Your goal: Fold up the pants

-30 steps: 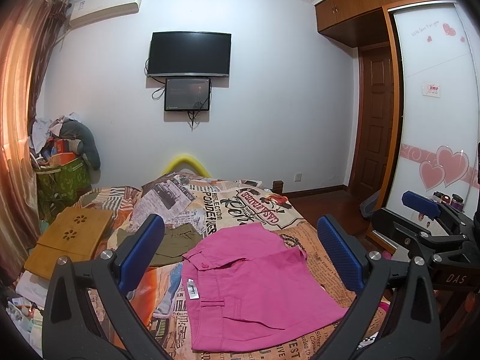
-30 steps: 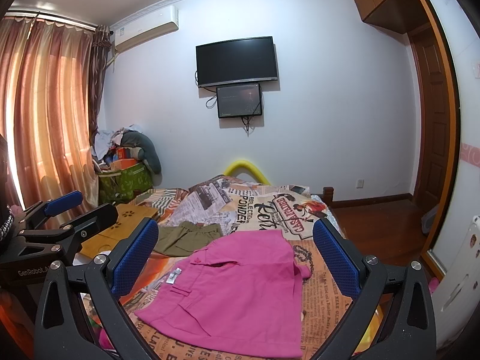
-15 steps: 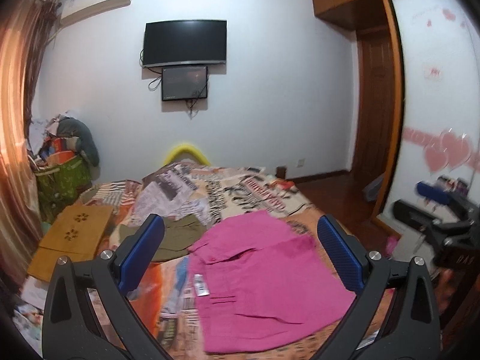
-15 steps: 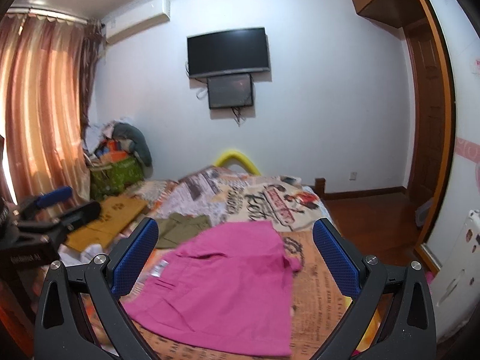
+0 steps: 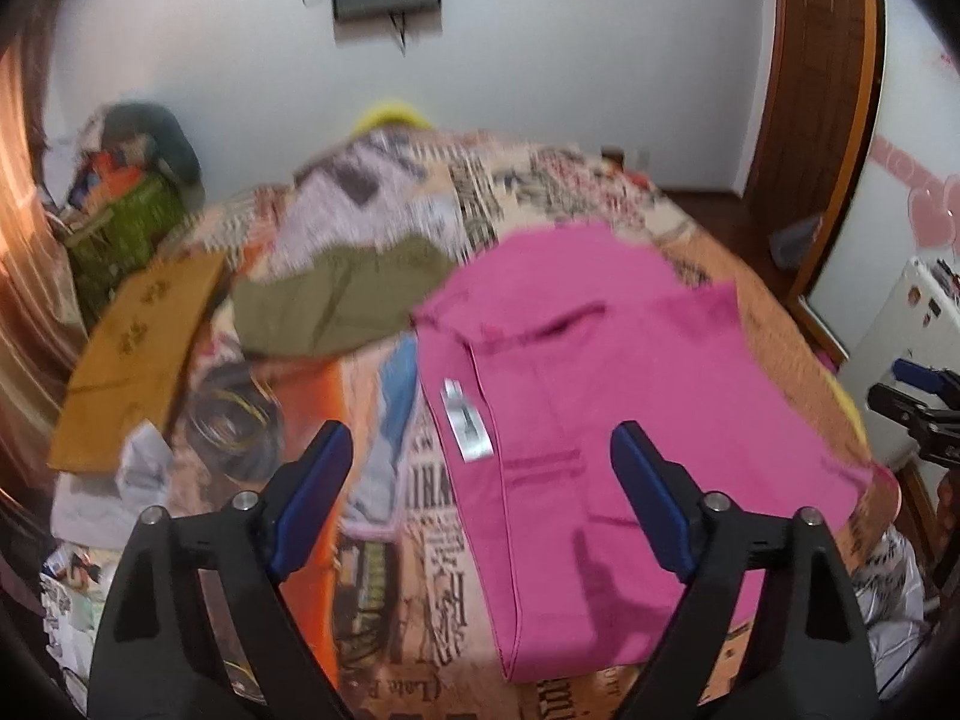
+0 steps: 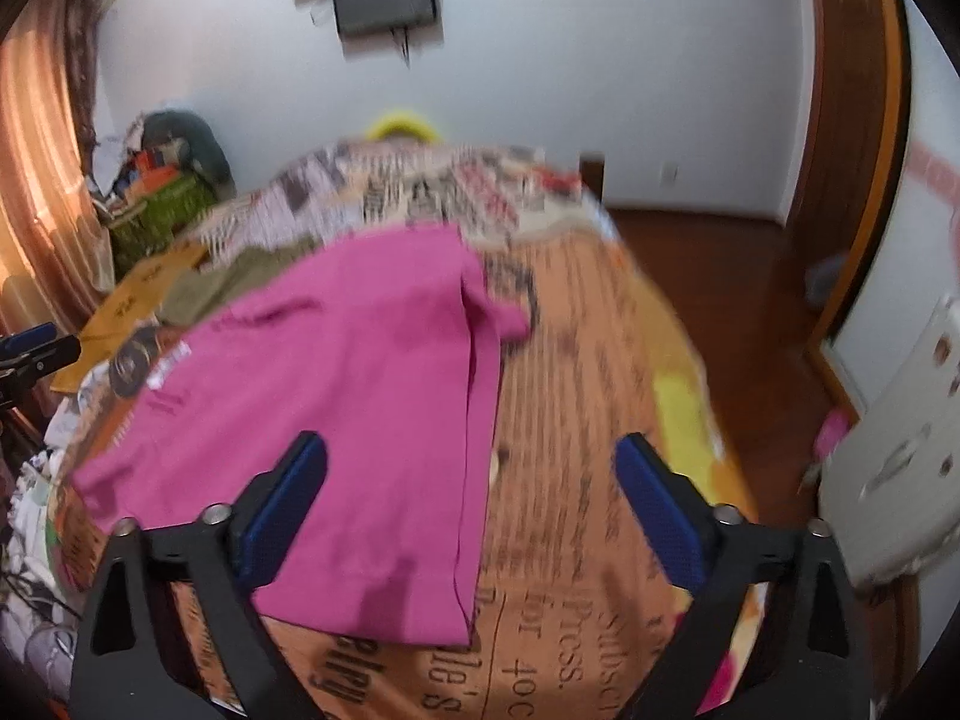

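Observation:
Pink pants lie spread flat on the newspaper-print bedspread, with a white label at their waistband. They also show in the right wrist view. My left gripper is open and empty, hovering above the pants' waistband edge. My right gripper is open and empty, hovering above the pants' right edge near the hem. The right gripper also shows at the far right of the left wrist view.
Olive-green clothing lies behind the pink pants. A wooden board lies at the bed's left. A heap of bags and clothes stands by the curtain. A white appliance stands right of the bed.
Both grippers have tilted down and moved closer to the bed; the pants now fill more of each view. Both stay open. The pants have not moved.

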Tool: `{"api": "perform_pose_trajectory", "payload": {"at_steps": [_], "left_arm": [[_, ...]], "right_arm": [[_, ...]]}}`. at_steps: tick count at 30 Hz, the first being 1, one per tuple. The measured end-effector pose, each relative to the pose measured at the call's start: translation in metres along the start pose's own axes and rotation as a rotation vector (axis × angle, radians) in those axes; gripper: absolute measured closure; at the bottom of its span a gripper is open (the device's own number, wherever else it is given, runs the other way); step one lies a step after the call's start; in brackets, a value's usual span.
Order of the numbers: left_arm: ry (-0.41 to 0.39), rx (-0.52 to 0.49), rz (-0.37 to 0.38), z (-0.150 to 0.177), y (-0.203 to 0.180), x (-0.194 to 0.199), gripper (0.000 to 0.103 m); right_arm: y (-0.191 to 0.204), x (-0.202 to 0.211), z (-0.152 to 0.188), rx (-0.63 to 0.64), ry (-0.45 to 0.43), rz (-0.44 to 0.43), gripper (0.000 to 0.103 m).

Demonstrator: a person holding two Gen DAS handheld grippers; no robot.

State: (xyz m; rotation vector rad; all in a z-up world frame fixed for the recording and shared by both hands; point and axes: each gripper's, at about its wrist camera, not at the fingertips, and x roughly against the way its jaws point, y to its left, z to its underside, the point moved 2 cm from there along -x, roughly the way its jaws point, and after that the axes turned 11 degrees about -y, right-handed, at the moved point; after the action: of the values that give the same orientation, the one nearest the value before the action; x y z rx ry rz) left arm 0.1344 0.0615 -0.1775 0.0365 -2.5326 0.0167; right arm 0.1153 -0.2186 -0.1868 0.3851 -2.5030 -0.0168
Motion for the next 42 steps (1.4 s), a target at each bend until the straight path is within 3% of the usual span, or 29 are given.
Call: {"api": "perform_pose_trajectory", "payload": {"at_steps": [6, 8, 10, 13, 17, 21, 24, 26, 29, 37, 42], "left_arm": [[0.146, -0.002, 0.033, 0.036, -0.001, -0.035, 0.025], [0.175, -0.011, 0.037, 0.044, -0.004, -0.039, 0.027], [0.199, -0.026, 0.037, 0.053, -0.006, -0.045, 0.03], [0.191, 0.005, 0.054, 0.058, -0.001, -0.049, 0.03], [0.18, -0.003, 0.045, 0.059, 0.005, -0.053, 0.029], [0.194, -0.017, 0.037, 0.052, 0.012, -0.057, 0.03], [0.179, -0.03, 0.024, 0.036, 0.018, -0.058, 0.03], [0.164, -0.016, 0.035, 0.024, 0.024, -0.06, 0.03], [0.134, -0.01, 0.027, 0.0, 0.031, -0.072, 0.03], [0.123, 0.005, 0.024, -0.046, 0.04, -0.126, 0.027], [0.169, 0.015, 0.066, -0.054, 0.038, -0.172, 0.027]], "right_arm": [[-0.004, -0.029, 0.028, -0.087, 0.16, -0.102, 0.033], [-0.002, -0.035, 0.038, -0.104, 0.208, -0.139, 0.052], [-0.001, -0.034, 0.044, -0.131, 0.214, -0.177, 0.059], [0.002, -0.028, 0.045, -0.131, 0.21, -0.188, 0.084], [0.009, -0.02, 0.05, -0.097, 0.212, -0.179, 0.093], [0.014, -0.014, 0.05, -0.041, 0.221, -0.162, 0.093], [0.009, -0.019, 0.035, -0.039, 0.229, -0.149, 0.087], [0.005, -0.021, 0.021, -0.04, 0.205, -0.14, 0.073], [0.002, -0.028, -0.004, -0.017, 0.146, -0.125, 0.063], [-0.002, -0.081, -0.068, 0.009, 0.052, -0.115, 0.058], [-0.004, -0.131, -0.092, 0.043, 0.061, -0.114, 0.056]]}}
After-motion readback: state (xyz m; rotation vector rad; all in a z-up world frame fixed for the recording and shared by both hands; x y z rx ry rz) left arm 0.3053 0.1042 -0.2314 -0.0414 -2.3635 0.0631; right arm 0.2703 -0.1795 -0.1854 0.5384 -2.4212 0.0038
